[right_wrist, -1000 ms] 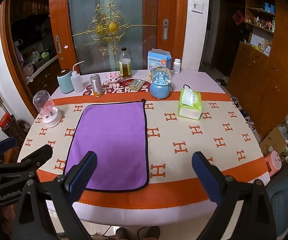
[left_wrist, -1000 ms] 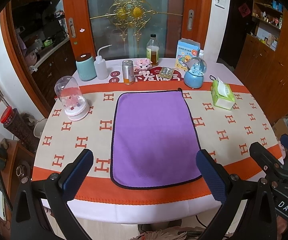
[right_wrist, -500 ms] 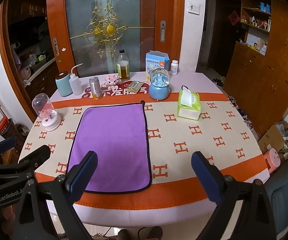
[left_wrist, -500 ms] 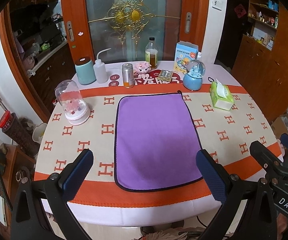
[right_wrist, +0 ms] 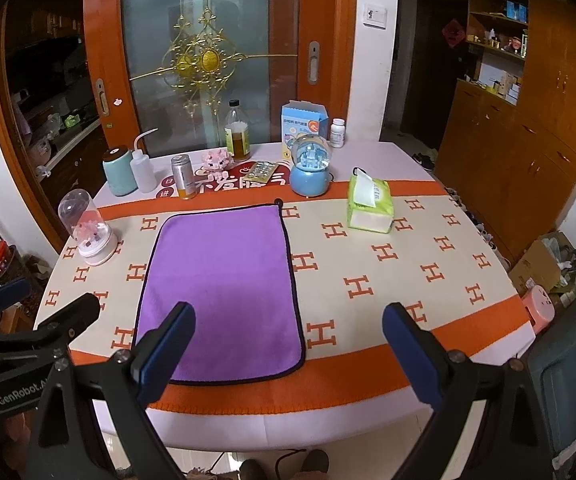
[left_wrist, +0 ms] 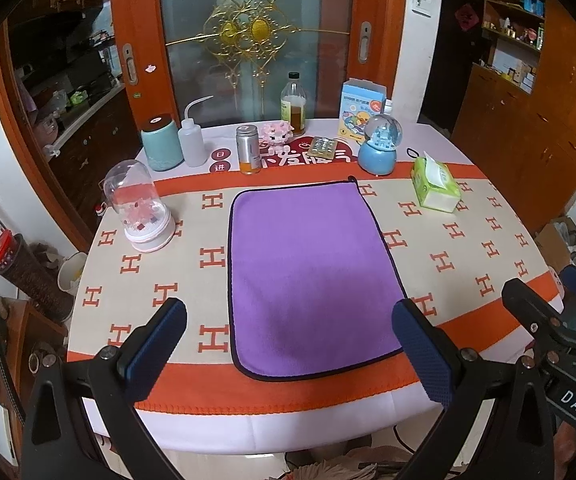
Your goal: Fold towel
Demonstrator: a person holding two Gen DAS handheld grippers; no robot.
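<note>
A purple towel [left_wrist: 308, 272] with a dark hem lies flat and unfolded on the patterned tablecloth; it also shows in the right wrist view [right_wrist: 224, 284]. My left gripper [left_wrist: 288, 344] is open and empty, held above the table's near edge, in front of the towel's near edge. My right gripper [right_wrist: 288, 344] is open and empty, held off the near edge, to the right of the towel's near right corner. Each gripper shows at the edge of the other's view.
Along the far side stand a teal canister [left_wrist: 161, 148], a squeeze bottle [left_wrist: 192, 140], a metal can [left_wrist: 248, 149], a blue snow globe [left_wrist: 380, 145] and a green tissue pack [left_wrist: 436, 186]. A glass dome ornament [left_wrist: 140, 208] stands left of the towel.
Both grippers have pulled back and up from the table, so the towel looks smaller and farther away. The towel has not moved. Both grippers stay open.
</note>
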